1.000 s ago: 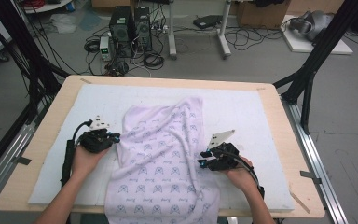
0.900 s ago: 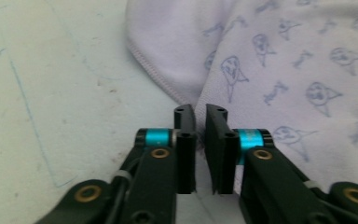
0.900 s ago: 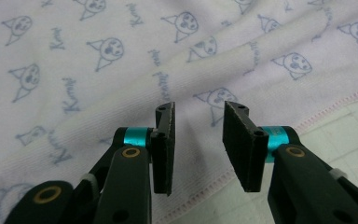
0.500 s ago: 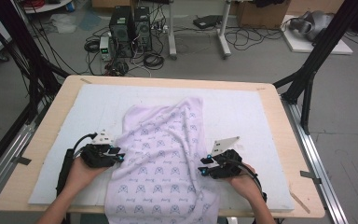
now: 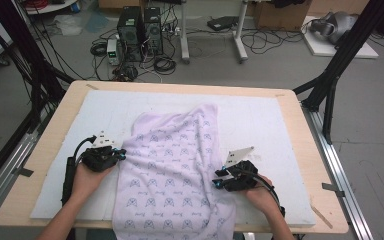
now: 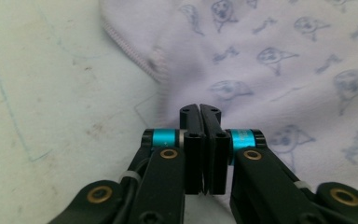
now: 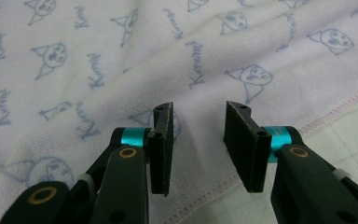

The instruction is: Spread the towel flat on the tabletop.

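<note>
Watching from the side: cloth [image 5: 175,170] is lying rumpled down the middle of the mat [image 5: 280,125], near end hanging over the table [image 5: 45,150] edge toward the person. Left claw [image 5: 121,154] sits at the cloth's left edge and its jaws have just been closing. In the left gripper view they're pressed together w/ nothing I can see between them, and the fabric starts just past the tips. So imo risk no. 1 is it pinched air, and if that hand pulls now the left side won't come along. Right claw [image 5: 219,179] is spread open over the right hem [image 7: 335,112], fabric under and between the pads but not squeezed yet. If it shuts that shallow it'll prob catch only the stitched edge and slip off on the lift, or grab one layer of a fold. And w/ one side held and the other not, the cloth would drag skewed, bunch up more, and the overhanging bit could slide the whole thing off the table. Needs deeper bites on both sides tbh.
</note>
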Demonstrator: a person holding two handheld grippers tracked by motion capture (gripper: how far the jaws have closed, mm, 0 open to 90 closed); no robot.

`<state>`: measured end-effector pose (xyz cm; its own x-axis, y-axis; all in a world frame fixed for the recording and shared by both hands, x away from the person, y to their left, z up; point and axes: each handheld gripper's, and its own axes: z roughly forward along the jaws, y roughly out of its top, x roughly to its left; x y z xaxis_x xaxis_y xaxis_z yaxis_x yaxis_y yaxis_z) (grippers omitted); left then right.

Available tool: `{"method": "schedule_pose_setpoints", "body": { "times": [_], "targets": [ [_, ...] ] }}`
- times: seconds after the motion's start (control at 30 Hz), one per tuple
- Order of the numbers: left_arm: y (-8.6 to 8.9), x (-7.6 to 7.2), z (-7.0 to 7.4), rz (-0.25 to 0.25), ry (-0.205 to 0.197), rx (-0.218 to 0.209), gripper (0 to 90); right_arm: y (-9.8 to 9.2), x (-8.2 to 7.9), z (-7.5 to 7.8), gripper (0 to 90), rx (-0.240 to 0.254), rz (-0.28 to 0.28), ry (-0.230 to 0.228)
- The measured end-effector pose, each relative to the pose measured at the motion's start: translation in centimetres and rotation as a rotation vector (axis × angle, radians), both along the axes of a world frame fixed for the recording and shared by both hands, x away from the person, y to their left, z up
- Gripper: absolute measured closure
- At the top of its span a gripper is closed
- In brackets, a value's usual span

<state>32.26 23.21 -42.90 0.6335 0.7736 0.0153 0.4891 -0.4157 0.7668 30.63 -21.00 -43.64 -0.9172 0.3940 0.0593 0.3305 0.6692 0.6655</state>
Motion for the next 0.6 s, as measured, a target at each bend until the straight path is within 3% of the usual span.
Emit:
{"method": "schedule_pose_setpoints", "body": {
  "times": [0.17, 0.37, 0.47, 0.5, 0.57, 0.6],
  "targets": [
    [-0.5, -2.9, 1.0, -0.096, -0.031, -0.011, 68.1, -0.1, -1.1, 0.7, 62.4, 0.024, 0.019, -0.028],
    [-1.4, -6.8, 0.5, -0.2, 0.002, -0.046, 61.9, -0.3, -3.2, 1.1, 62.5, 0.074, 0.047, -0.045],
    [-1.9, -8.1, -0.2, -0.286, 0.052, -0.077, 54.3, -0.3, -4.1, 0.5, 63.7, 0.066, 0.071, -0.025],
    [-2.1, -8.5, -0.5, -0.313, 0.057, -0.075, 52.3, -0.3, -4.4, 0.2, 65.4, 0.049, 0.079, -0.02],
    [-2.5, -9.0, -1.2, -0.343, 0.068, -0.024, 53.3, -0.2, -4.7, -0.3, 70.6, 0.035, 0.103, 0.001],
    [-2.6, -9.3, -1.5, -0.349, 0.061, -0.012, 58.1, -0.2, -4.9, -0.4, 76.8, 0.045, 0.096, -0.01]
  ]
}}
